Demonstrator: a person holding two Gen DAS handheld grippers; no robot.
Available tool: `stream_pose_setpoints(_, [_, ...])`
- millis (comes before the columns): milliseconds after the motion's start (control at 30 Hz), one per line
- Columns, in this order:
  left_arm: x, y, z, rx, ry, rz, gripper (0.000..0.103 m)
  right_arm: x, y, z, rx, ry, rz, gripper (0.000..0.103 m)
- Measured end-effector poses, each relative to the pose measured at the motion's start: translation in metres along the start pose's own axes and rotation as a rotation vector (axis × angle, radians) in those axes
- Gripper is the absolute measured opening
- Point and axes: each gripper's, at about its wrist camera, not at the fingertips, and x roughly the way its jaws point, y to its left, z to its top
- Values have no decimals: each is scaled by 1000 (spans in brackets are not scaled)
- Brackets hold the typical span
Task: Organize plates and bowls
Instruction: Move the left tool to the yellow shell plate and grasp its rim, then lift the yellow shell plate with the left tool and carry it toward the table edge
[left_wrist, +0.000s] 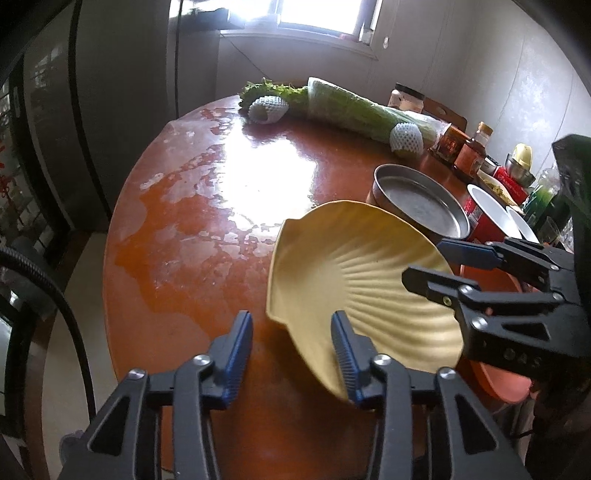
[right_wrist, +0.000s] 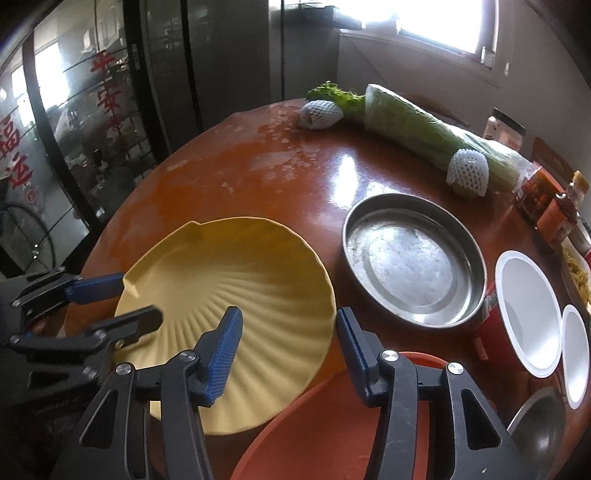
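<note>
Left tongs (left_wrist: 291, 317) straddle the yellow plate (left_wrist: 351, 266) at its seven-o'clock rim, one pad clear: released. Right tongs (right_wrist: 288, 314) seem clenched on its four-o'clock rim. Only the right view shows a grey metal vessel (right_wrist: 539, 432), five o'clock.

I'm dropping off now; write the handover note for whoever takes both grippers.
Right gripper: closed on one rim of the yellow shell plate.
Left gripper: straddles the opposite rim, a gap shows at one finger, not clamped.
Things: steel pan beyond the plate, two white bowls further right, orange dish nearest.
Done: only the grasp on the plate.
Left: probably close the left gripper, lift the plate, stack it with the rest.
</note>
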Motion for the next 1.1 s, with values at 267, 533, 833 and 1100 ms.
stream_pose_setpoints(267, [8,5,16,40,6,35,36,-6,13,-4,-20,3,33,54])
stream_pose_setpoints(533, [20,13,34,81,13,88,36,-14,25,-10,-17,-5,63,54])
stream_pose_setpoints(833, [33,12,51,118,13,91,36,-26,35,-18,28,-41,105,54])
stream_pose_setpoints(1100, [41,12,57,125,7,95,36,-31,41,-19,22,-59,93,54])
